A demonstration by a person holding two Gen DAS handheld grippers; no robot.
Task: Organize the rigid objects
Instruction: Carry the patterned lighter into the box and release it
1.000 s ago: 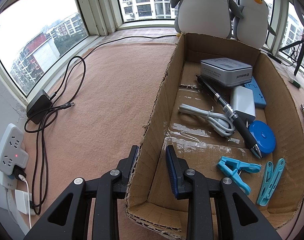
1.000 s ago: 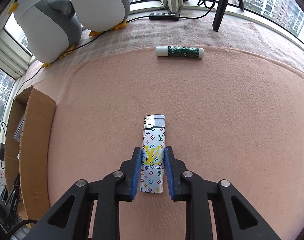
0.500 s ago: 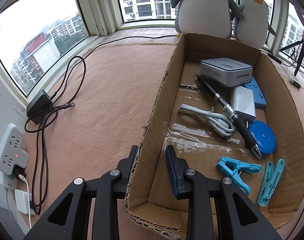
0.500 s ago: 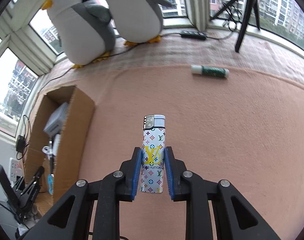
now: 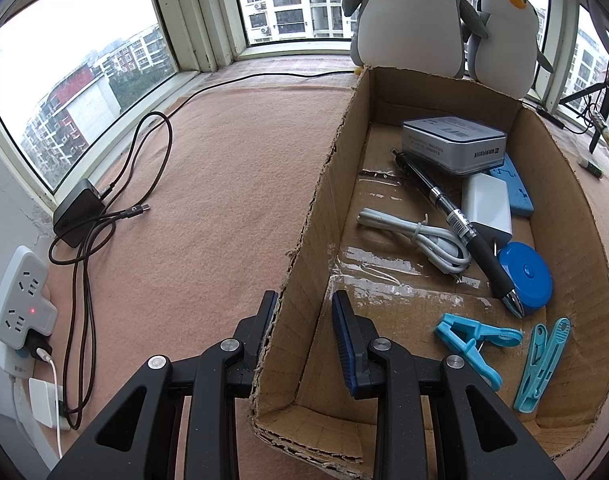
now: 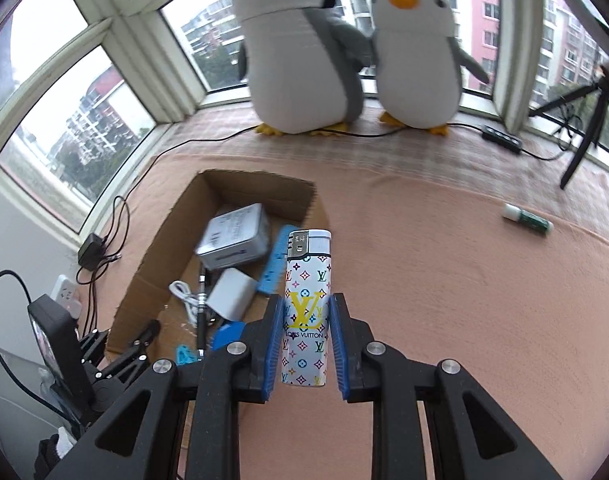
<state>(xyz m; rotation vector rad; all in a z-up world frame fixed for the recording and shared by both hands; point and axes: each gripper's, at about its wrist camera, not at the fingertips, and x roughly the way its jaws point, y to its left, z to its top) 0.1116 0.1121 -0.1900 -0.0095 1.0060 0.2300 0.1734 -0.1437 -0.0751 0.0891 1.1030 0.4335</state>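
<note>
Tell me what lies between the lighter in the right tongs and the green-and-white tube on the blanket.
Only bare pink blanket lies between the lighter and the tube, in the right wrist view.

Pink blanket [image 6: 444, 280] — cardboard box [image 5: 304, 240], glue stick [image 6: 527, 219].

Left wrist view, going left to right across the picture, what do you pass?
White power strip → black charger brick → cardboard box's left wall → white cable → black pen → blue tape measure → green-and-white tube outside the box.
</note>
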